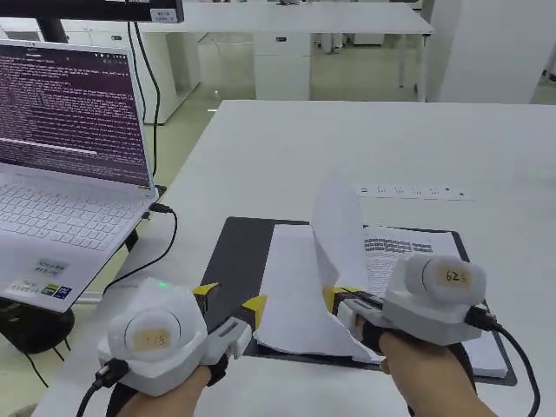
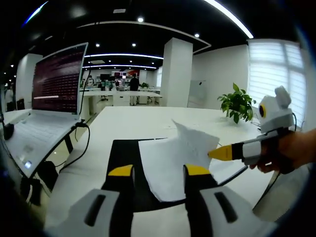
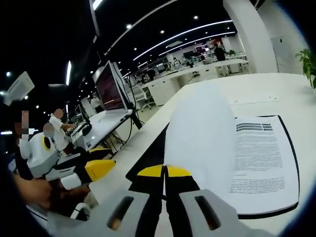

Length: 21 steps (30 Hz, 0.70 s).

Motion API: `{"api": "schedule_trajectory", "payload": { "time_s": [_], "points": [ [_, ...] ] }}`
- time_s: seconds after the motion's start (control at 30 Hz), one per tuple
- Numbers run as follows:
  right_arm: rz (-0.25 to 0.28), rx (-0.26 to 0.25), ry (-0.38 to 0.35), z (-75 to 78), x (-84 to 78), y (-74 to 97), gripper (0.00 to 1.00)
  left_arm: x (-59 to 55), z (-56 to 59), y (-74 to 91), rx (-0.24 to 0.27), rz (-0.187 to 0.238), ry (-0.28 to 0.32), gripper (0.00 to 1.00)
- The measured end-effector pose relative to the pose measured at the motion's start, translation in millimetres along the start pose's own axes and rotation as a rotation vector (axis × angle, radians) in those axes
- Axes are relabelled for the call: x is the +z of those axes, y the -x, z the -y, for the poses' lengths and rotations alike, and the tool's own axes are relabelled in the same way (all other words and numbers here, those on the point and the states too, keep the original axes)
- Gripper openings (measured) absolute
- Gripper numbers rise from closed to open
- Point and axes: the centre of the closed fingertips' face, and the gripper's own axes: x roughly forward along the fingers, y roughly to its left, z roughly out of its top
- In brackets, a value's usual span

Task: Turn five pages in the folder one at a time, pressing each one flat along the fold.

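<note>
An open laptop [image 1: 65,165] with a plugged-in black cable [image 1: 175,228] sits left on the white table [image 1: 347,148].

The room is a big open office. A wide white desk [image 1: 347,148] is in front, and on its left part stands an open silver laptop [image 1: 65,165] with a dark screen full of text. Thin black cables [image 1: 155,95] hang just beside it. Behind there is a pale floor [image 1: 347,82] and another long white desk [image 1: 295,19]. A white square pillar [image 2: 177,74] goes up to the dark ceiling [image 2: 148,29], where long bright light strips [image 2: 229,19] run. A green potted plant [image 2: 238,104] stands near a window with white blinds [image 2: 269,74].
</note>
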Motion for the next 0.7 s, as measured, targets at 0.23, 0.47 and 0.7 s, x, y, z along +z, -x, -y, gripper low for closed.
{"api": "schedule_trajectory", "payload": {
  "time_s": [0.23,0.47,0.7],
  "points": [
    [-0.081,0.019,0.029,-9.4,-24.8,-25.5,0.00,-4.5,-11.9,5.8,0.027,-0.010,0.020,0.37],
    [-0.154,0.021,0.036,-8.9,-50.2,-45.1,0.00,-8.2,-22.7,11.2,0.055,-0.018,0.041,0.36],
    [-0.213,0.010,0.028,-3.6,-74.2,-64.3,0.00,-15.6,-27.7,14.4,0.072,-0.036,0.056,0.36]
  ]
}}
